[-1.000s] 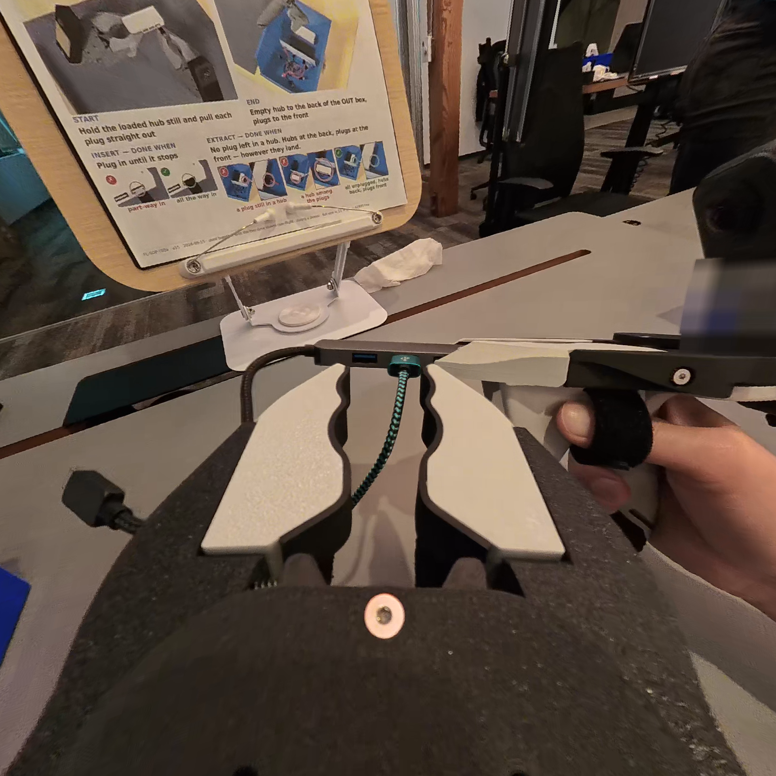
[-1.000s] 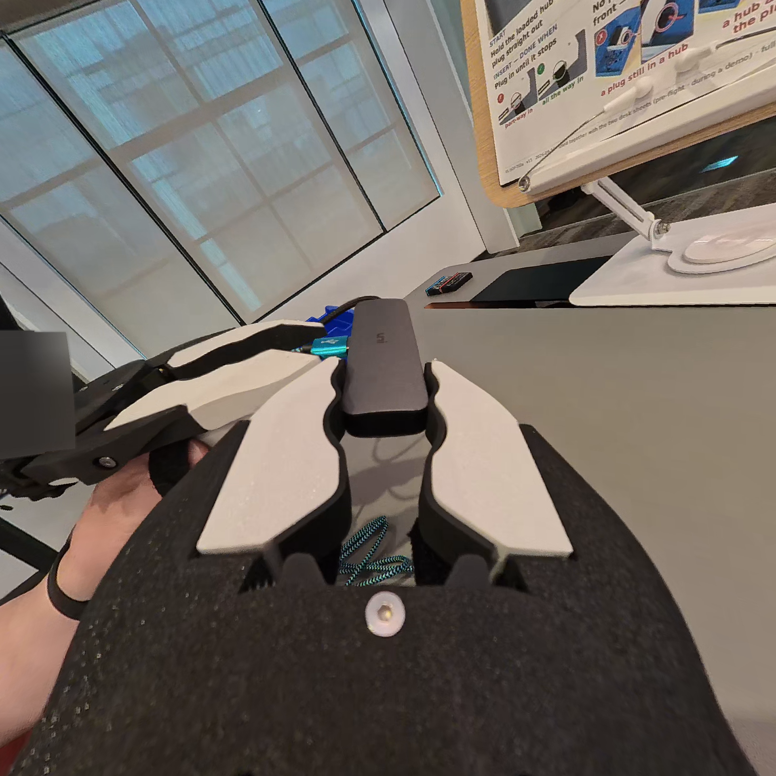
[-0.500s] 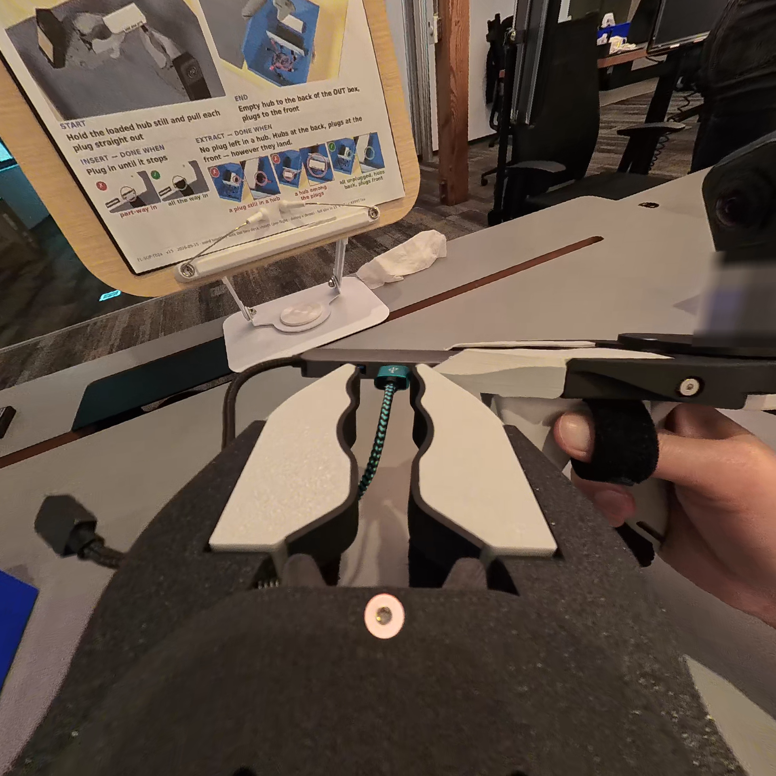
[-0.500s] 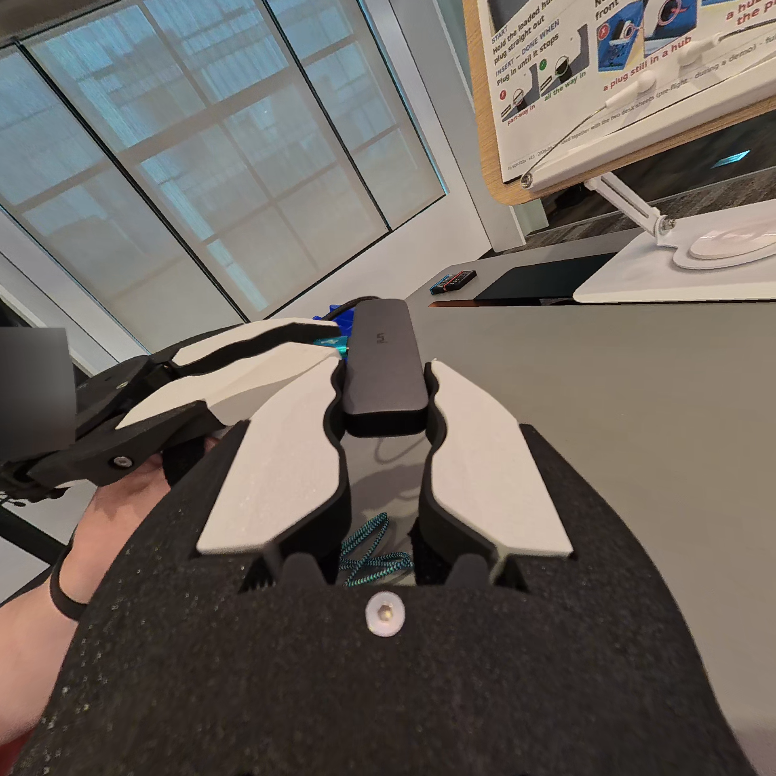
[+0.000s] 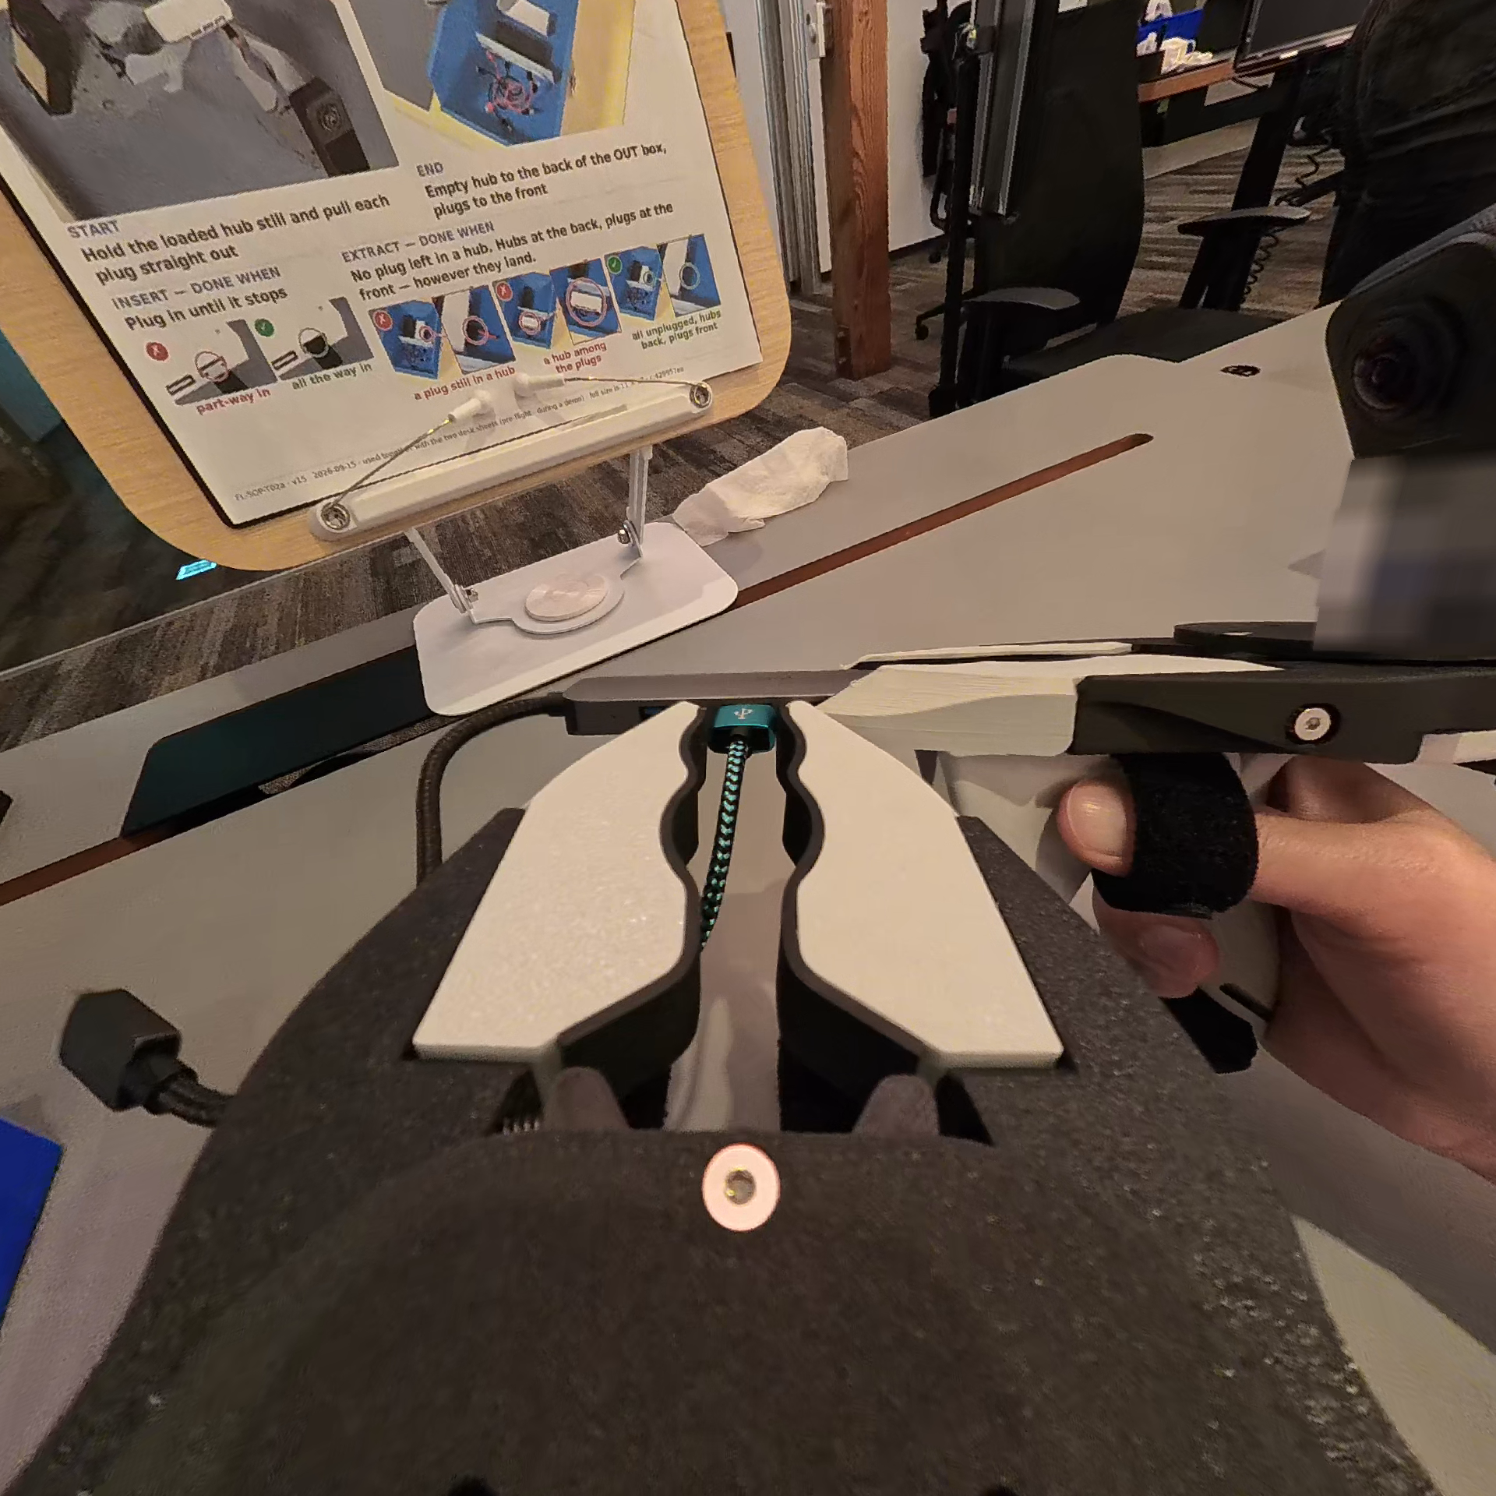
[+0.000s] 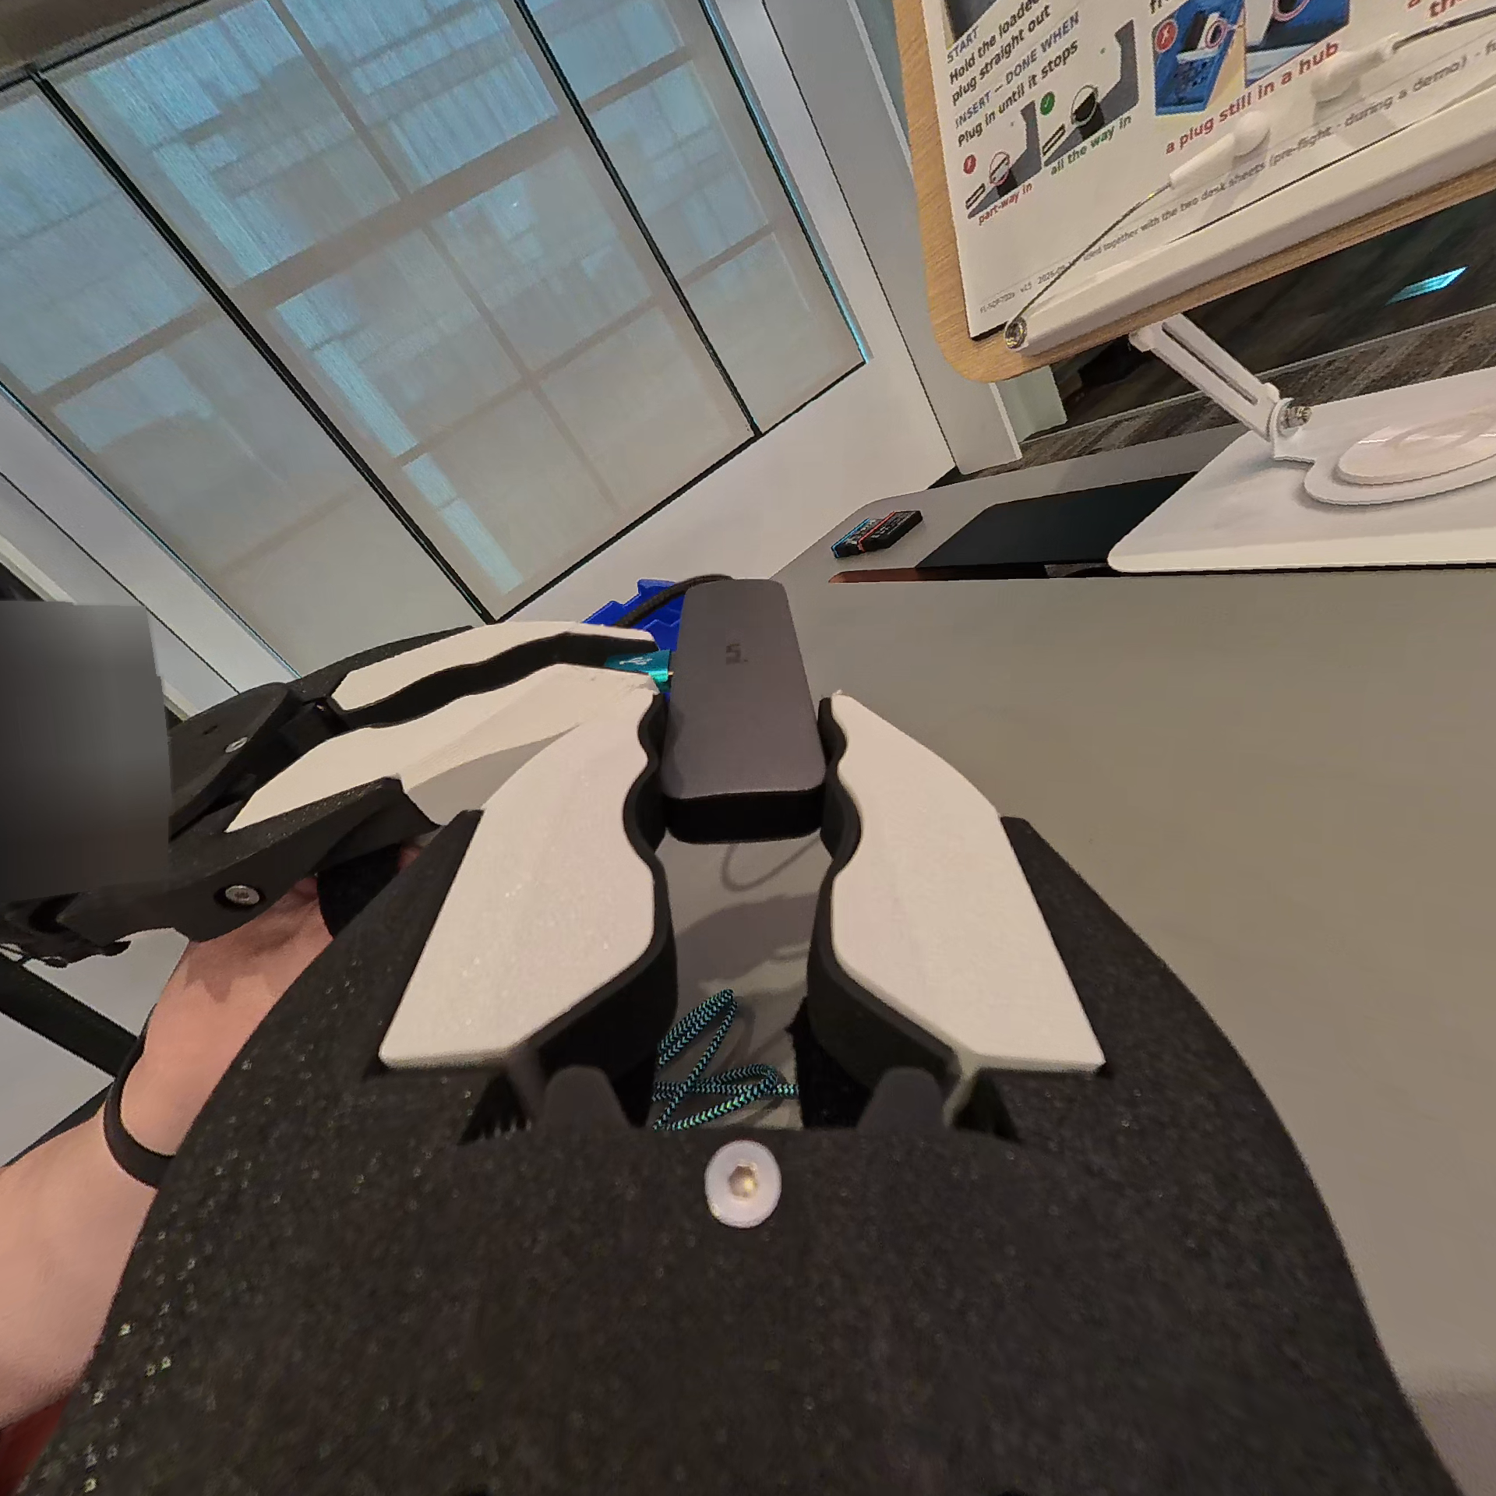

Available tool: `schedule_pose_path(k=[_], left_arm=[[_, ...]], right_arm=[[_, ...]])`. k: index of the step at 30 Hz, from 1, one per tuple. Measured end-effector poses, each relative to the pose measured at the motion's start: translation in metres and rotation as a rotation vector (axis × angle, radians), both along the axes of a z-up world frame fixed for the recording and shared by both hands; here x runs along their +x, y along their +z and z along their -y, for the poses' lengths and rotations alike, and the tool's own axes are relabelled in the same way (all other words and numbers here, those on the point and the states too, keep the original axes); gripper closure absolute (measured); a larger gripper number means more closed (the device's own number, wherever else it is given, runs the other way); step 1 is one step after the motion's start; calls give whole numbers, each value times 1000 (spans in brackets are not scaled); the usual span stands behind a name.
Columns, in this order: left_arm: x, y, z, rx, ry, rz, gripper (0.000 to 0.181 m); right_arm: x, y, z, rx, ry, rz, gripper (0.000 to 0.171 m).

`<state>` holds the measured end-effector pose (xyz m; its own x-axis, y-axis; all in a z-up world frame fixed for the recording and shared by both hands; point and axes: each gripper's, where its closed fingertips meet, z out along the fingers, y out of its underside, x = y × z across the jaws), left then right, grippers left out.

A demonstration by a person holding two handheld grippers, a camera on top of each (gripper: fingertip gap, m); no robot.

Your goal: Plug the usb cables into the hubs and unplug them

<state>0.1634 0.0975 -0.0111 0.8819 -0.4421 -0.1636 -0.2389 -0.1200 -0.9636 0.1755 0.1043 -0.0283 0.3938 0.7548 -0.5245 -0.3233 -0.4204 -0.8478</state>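
A dark grey usb hub (image 6: pixel 737 648) is held level above the grey table (image 6: pixel 1133 769). My right gripper (image 6: pixel 743 708) is shut on its near end. In the left wrist view the hub (image 5: pixel 648 696) runs sideways, with the right gripper (image 5: pixel 858 680) coming in from the right. A teal usb plug (image 5: pixel 741 723) with a braided teal cable (image 5: pixel 720 842) sits in the hub's side port. My left gripper (image 5: pixel 738 716) is shut on this plug. It also shows in the right wrist view (image 6: pixel 639 660), reaching in from the left.
An instruction board (image 5: pixel 388 243) on a white stand (image 5: pixel 567 615) stands at the back, with a crumpled tissue (image 5: pixel 769 486) beside it. The hub's own black cable end (image 5: pixel 121 1052) hangs at the left near a blue box corner (image 5: pixel 24 1198). A small black item (image 6: pixel 878 530) lies far off.
My left gripper's fingers have narrowed from either side of the teal plug until they grip it. The hub and right gripper have stayed nearly still.
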Motion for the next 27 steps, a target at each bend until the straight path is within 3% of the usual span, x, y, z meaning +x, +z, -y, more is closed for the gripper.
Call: schedule_pose_path(k=[27], left_arm=[[-1,-7,1,-42,-40,11,166]], right_arm=[[1,-2,0,67,-35,54,136]])
